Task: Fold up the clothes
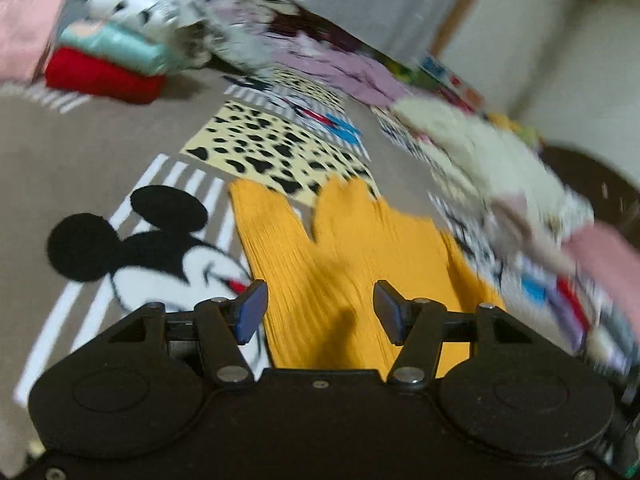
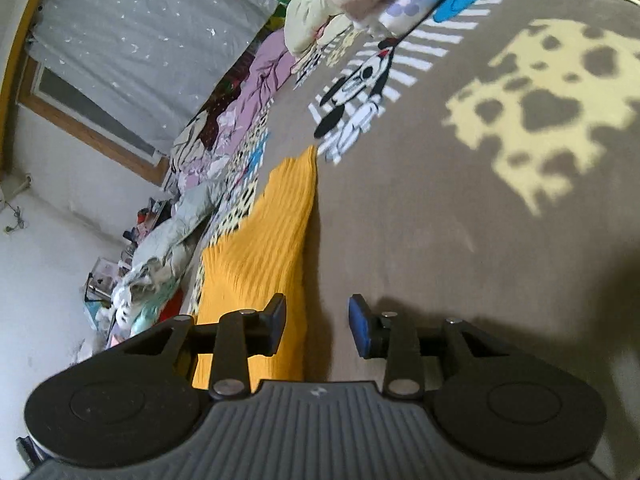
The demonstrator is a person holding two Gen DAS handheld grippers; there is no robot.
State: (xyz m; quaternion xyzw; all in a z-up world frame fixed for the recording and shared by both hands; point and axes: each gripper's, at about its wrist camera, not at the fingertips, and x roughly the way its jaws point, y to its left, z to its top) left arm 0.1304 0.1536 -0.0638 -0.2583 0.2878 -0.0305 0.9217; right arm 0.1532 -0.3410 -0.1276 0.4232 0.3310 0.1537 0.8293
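A ribbed orange-yellow garment (image 1: 348,256) lies flat on a brown cartoon-print bedspread (image 1: 100,152). My left gripper (image 1: 320,312) hovers over the garment's near part, open, nothing between its blue pads. In the right wrist view the same orange garment (image 2: 264,240) stretches away at centre left. My right gripper (image 2: 318,330) is open over the garment's right edge: its left finger is above the cloth, its right finger above the bare bedspread (image 2: 460,220). Whether either gripper touches the fabric I cannot tell.
A stack of folded clothes (image 1: 104,56), red, mint and pink, sits at the far left. Unfolded clothes (image 1: 500,176) are heaped along the right side, and a lilac and dark pile (image 2: 240,104) runs beside a grey curtain (image 2: 152,40). Clutter lies on the floor (image 2: 120,272).
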